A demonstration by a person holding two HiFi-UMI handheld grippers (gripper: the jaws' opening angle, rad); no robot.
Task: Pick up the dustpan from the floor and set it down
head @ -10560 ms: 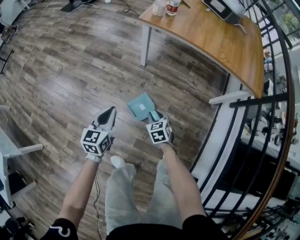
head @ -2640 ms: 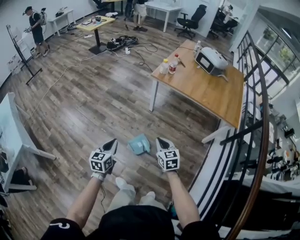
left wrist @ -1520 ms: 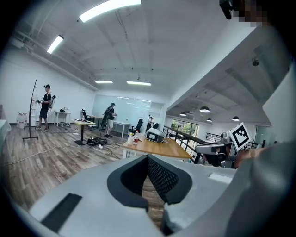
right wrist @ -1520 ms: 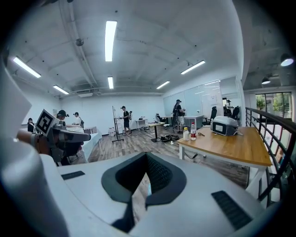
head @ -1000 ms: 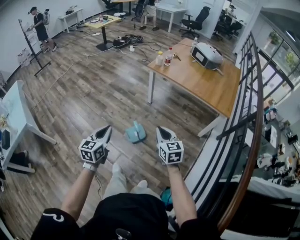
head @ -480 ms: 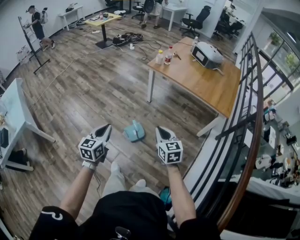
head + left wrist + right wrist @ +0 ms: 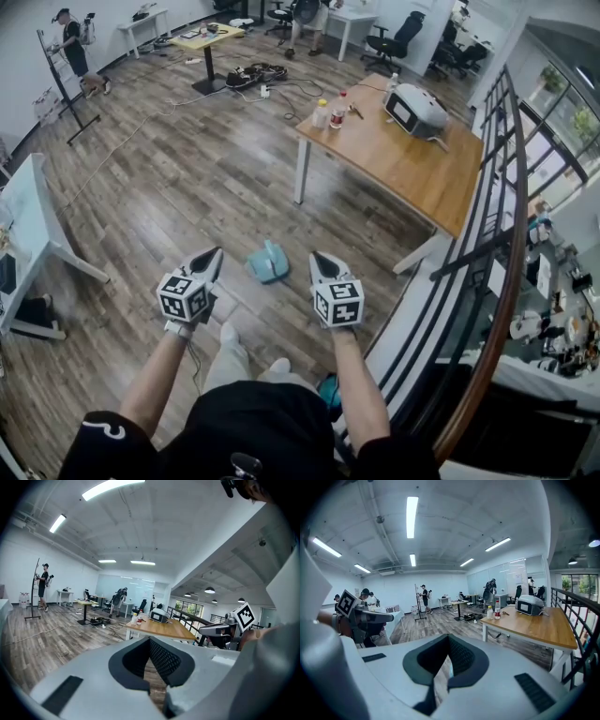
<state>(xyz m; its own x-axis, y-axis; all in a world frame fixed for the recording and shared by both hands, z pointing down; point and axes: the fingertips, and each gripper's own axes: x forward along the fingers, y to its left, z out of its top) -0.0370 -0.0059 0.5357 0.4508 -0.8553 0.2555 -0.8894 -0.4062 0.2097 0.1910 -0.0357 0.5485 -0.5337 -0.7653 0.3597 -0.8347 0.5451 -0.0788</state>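
The teal dustpan [image 7: 267,264] sits on the wooden floor, with its handle pointing towards me. In the head view it shows between my two grippers, which hang well above it and touch nothing. My left gripper [image 7: 215,253] is at its left with jaws together and nothing in them. My right gripper [image 7: 321,260] is at its right, shut and empty too. In the left gripper view the left gripper [image 7: 150,640] points nearly level across the room. The right gripper [image 7: 449,637] does the same, and a thin teal sliver shows through its jaw gap.
A wooden table [image 7: 412,164] with bottles and a white device stands ahead to the right. A black railing [image 7: 492,225] runs down the right side. A white table [image 7: 28,220] is at the left. My feet [image 7: 230,335] are just behind the dustpan. People stand at the far end of the room.
Ten seconds ago the right gripper was down at the dustpan's handle. Now both grippers are raised and away from it. Over the last second nothing visibly moved.
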